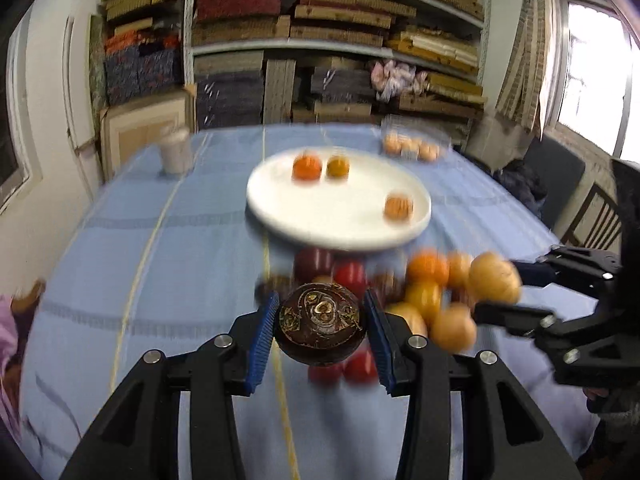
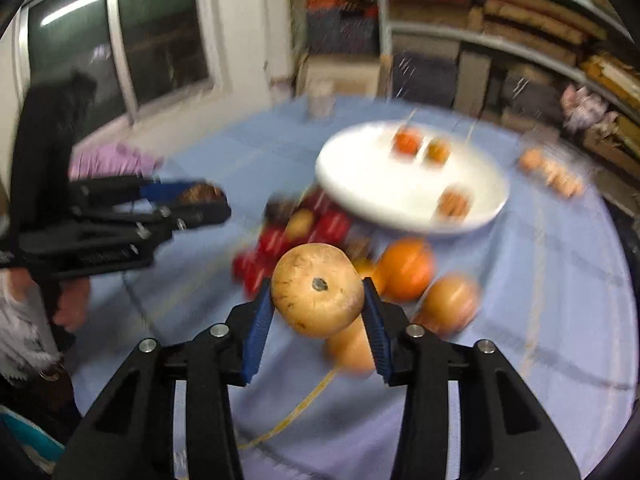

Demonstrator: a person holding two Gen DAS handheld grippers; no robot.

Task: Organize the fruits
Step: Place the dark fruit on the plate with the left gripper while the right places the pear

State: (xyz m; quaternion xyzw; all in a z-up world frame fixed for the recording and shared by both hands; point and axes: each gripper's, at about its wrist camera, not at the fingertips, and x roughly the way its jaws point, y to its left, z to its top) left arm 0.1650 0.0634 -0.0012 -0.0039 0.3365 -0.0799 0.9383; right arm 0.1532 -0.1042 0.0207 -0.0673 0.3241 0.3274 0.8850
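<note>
Above the near fruit pile [image 1: 400, 292], your left gripper [image 1: 320, 320] clamps a dark brown fruit [image 1: 320, 326] and your right gripper [image 2: 318, 300] a tan fruit [image 2: 316, 290]; rushing toward the far white plate [image 1: 280, 216] could shake either round fruit loose.

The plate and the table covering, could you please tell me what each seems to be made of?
The plate looks like glazed white ceramic or porcelain: a smooth, evenly white surface with a raised rim, though blur hides any clear shine, so hard plastic cannot be ruled out. The table covering looks like woven cloth with a matte finish: pale blue with darker bands and thin yellow lines, draping over the table's edge.
</note>
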